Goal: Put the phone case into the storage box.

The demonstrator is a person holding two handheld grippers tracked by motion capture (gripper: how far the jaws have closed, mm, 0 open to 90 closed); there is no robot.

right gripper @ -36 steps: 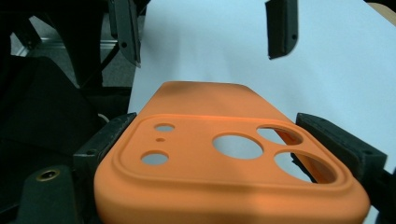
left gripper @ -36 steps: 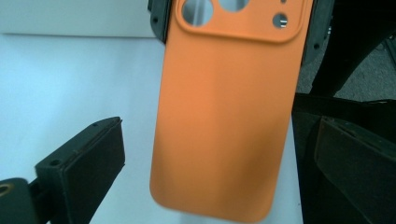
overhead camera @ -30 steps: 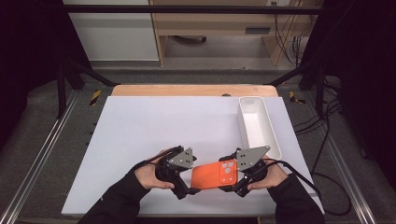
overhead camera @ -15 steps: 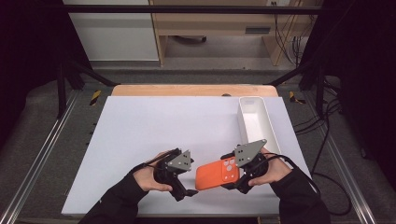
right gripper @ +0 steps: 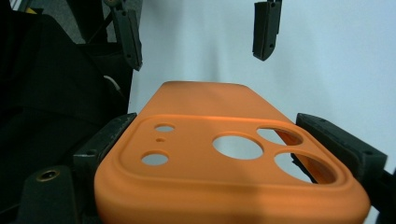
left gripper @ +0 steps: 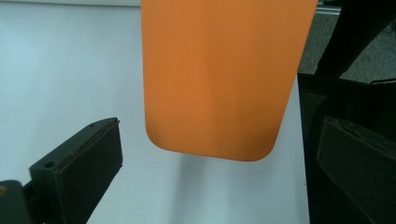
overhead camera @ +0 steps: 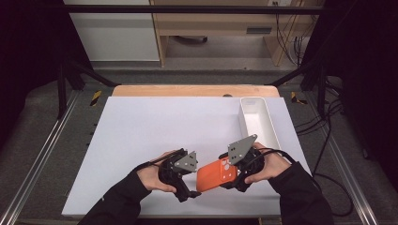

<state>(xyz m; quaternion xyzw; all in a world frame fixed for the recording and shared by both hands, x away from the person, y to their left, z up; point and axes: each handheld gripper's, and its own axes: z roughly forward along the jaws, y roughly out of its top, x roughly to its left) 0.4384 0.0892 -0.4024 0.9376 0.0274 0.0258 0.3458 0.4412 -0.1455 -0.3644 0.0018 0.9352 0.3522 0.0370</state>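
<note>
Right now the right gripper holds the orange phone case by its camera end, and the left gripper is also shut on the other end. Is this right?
Not quite. The left gripper is open: in the left gripper view its jaws stand apart from the orange phone case. The right gripper does hold its camera end.

The top of the orange case [left gripper: 219, 74] was cut off; the right jaw looked dark and blurry.
</note>
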